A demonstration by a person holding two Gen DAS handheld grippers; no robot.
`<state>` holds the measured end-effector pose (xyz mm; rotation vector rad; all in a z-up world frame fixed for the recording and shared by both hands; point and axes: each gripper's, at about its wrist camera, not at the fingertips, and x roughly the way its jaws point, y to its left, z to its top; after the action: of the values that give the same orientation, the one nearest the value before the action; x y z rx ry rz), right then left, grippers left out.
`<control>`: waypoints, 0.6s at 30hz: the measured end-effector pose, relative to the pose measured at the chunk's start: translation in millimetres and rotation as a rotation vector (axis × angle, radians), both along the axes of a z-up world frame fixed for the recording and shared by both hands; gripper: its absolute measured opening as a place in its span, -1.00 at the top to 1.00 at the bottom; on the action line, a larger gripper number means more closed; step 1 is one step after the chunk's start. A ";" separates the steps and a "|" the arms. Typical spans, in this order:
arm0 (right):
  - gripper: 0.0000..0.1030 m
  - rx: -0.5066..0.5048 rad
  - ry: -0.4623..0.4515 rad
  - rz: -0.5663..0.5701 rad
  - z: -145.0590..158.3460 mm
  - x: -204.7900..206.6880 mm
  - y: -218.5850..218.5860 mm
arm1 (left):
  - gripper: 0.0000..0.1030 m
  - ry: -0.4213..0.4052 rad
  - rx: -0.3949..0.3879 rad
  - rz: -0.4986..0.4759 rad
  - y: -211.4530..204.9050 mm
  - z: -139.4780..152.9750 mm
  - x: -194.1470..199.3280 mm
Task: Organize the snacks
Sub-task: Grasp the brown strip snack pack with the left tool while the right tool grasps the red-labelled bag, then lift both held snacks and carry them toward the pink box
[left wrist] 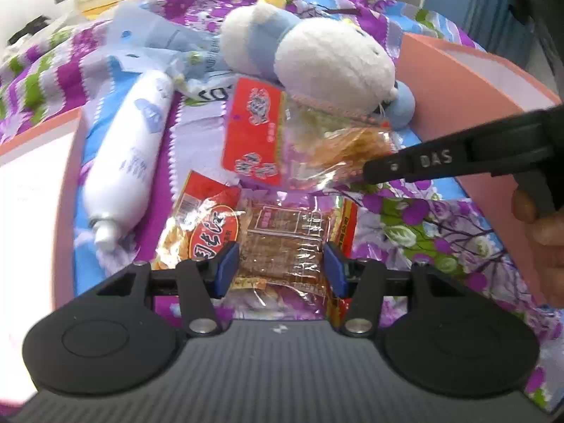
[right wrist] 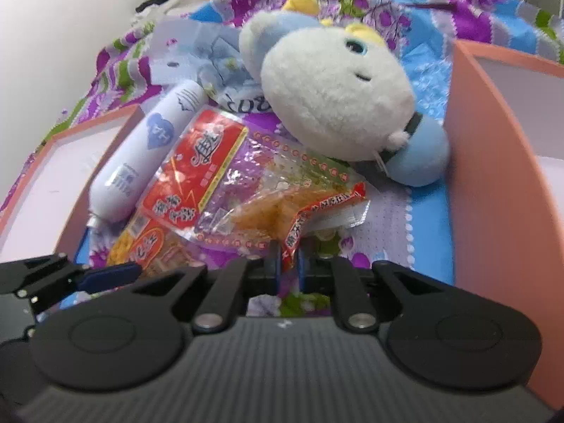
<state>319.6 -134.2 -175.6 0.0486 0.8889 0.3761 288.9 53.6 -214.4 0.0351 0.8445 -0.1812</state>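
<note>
Two claws: right claw [right wrist: 289, 259] pinches red snack bag [right wrist: 246, 190]; left claw [left wrist: 280, 268] released, prob. over jerky pack [left wrist: 282, 243].

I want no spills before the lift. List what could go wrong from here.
1. The right gripper is shut on only the corner of the clear-and-red snack packet with orange pieces; the thin film may slip or tear.
2. That packet overlaps the red-labelled packet of brown strips, which the open left gripper straddles; a lift may drag it.
3. The white-and-blue plush toy seems to rest on the packet's far edge and may topple.
</note>
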 end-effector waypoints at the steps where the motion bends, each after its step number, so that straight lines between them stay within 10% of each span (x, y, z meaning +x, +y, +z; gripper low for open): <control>1: 0.77 0.001 -0.012 -0.003 3.2 -6.7 0.3 | -0.13 -0.004 -0.006 0.009 0.7 3.5 -7.5; 18: 0.77 0.031 -0.117 -0.052 58.7 -136.2 -13.9 | -0.13 0.000 -0.002 0.264 32.2 48.7 -124.8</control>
<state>183.4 -148.1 -117.0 0.0772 0.7647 0.3401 164.0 85.7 -165.7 -0.0781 0.8404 0.0661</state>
